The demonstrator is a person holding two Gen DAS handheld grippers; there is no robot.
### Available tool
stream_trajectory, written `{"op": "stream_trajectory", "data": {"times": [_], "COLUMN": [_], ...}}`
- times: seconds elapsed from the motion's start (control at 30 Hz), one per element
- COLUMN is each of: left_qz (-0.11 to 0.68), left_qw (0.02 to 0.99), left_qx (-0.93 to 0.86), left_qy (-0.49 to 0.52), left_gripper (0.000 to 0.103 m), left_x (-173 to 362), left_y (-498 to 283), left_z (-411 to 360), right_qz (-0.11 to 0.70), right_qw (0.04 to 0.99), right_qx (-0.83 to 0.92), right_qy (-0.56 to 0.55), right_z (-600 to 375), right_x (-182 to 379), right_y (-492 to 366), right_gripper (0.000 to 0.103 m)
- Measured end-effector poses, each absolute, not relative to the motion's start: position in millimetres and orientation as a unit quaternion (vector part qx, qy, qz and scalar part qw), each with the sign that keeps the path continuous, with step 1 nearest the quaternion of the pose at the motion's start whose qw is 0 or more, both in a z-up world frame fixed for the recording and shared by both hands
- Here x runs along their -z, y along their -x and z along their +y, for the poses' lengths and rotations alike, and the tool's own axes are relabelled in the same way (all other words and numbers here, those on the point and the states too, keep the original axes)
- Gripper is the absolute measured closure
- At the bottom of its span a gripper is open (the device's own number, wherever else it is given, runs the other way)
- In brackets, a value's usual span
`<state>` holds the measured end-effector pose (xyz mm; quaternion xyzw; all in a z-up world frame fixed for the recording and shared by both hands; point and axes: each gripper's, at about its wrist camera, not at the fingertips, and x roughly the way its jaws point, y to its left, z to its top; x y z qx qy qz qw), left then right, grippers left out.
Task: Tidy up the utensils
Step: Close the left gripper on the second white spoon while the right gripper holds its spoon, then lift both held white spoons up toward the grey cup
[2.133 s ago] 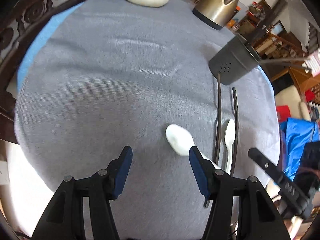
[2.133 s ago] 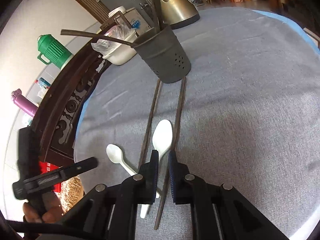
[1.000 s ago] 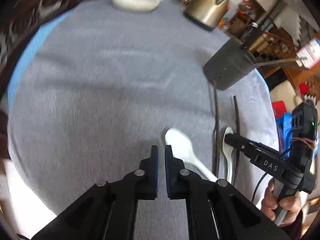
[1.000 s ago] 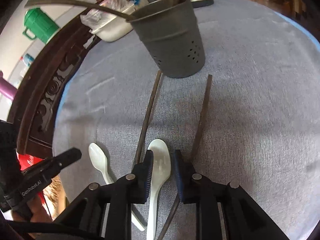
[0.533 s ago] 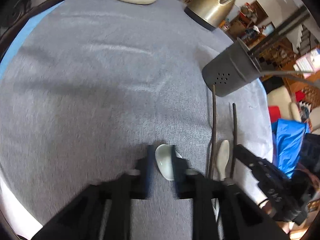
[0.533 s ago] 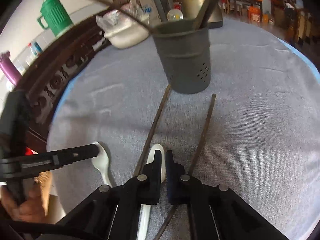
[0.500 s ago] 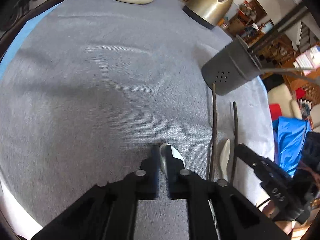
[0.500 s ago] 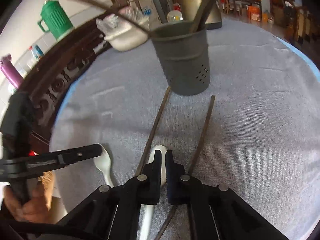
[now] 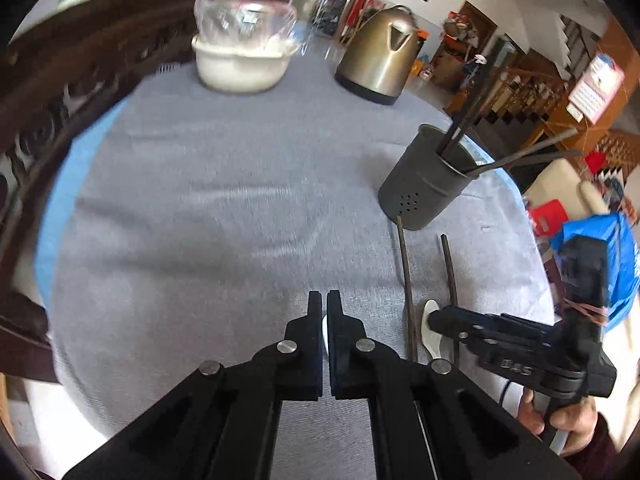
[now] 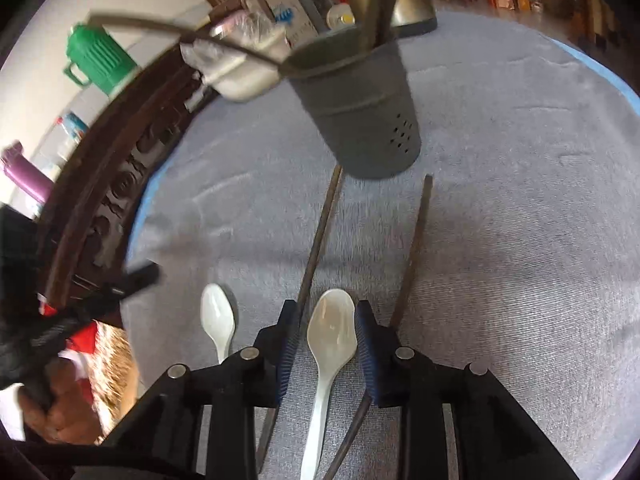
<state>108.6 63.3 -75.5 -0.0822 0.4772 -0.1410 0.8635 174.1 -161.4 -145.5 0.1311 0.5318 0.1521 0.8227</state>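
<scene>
On the grey-clothed counter (image 10: 520,280), a white plastic soup spoon (image 10: 332,328) lies between the jaws of the right gripper (image 10: 326,312), which have just been opening and stand narrowly apart, off it. Close squarely on its neck (clear of the flanking dark chopsticks (image 10: 320,224)), then carry it to the dark grey perforated utensil holder (image 10: 360,120). The left gripper (image 9: 324,300) has its jaws together.

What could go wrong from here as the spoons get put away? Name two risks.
1. The right gripper, whose jaws have just been opening, straddles the spoon at its smooth bowl without pressing it; a pinch there may slip.
2. Chopsticks lie close on either side of it and could get dragged along.
</scene>
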Motion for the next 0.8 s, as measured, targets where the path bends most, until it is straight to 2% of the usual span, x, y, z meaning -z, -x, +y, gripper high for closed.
{"op": "stream_trajectory", "data": {"times": [0.13, 0.23, 0.33, 0.4, 0.47, 0.53, 0.57, 0.6, 0.63, 0.8], "left_qz": [0.520, 0.570, 0.582, 0.584, 0.579, 0.573, 0.566, 0.564, 0.565, 0.543], "left_qw": [0.840, 0.803, 0.792, 0.791, 0.795, 0.799, 0.806, 0.809, 0.810, 0.824], "left_qx": [0.126, 0.121, 0.125, 0.127, 0.128, 0.134, 0.129, 0.127, 0.129, 0.143], "left_qy": [0.092, 0.124, 0.133, 0.130, 0.127, 0.119, 0.110, 0.103, 0.096, 0.075], "left_gripper": [0.101, 0.096, 0.083, 0.068, 0.067, 0.067, 0.072, 0.090, 0.096, 0.100], "left_x": [95, 121, 132, 135, 135, 136, 136, 136, 137, 134], "left_y": [-116, -126, -130, -134, -137, -141, -143, -144, -146, -141], "left_z": [70, 73, 69, 64, 59, 53, 51, 47, 43, 34], "right_qz": [0.556, 0.557, 0.557, 0.554, 0.552, 0.554, 0.554, 0.554, 0.553, 0.545], "right_qw": [0.817, 0.821, 0.824, 0.825, 0.827, 0.827, 0.827, 0.826, 0.827, 0.828], "right_qx": [-0.128, -0.116, -0.110, -0.102, -0.097, -0.097, -0.098, -0.099, -0.101, -0.114], "right_qy": [-0.083, -0.042, 0.003, 0.030, 0.030, 0.014, 0.000, -0.011, -0.020, -0.074], "right_z": [-143, -136, -124, -118, -118, -125, -130, -134, -139, -162], "right_x": [155, 153, 153, 153, 153, 153, 152, 152, 152, 149], "right_y": [-180, -177, -174, -172, -172, -172, -172, -172, -172, -168], "right_gripper": [0.071, 0.071, 0.072, 0.080, 0.087, 0.091, 0.093, 0.094, 0.095, 0.095]}}
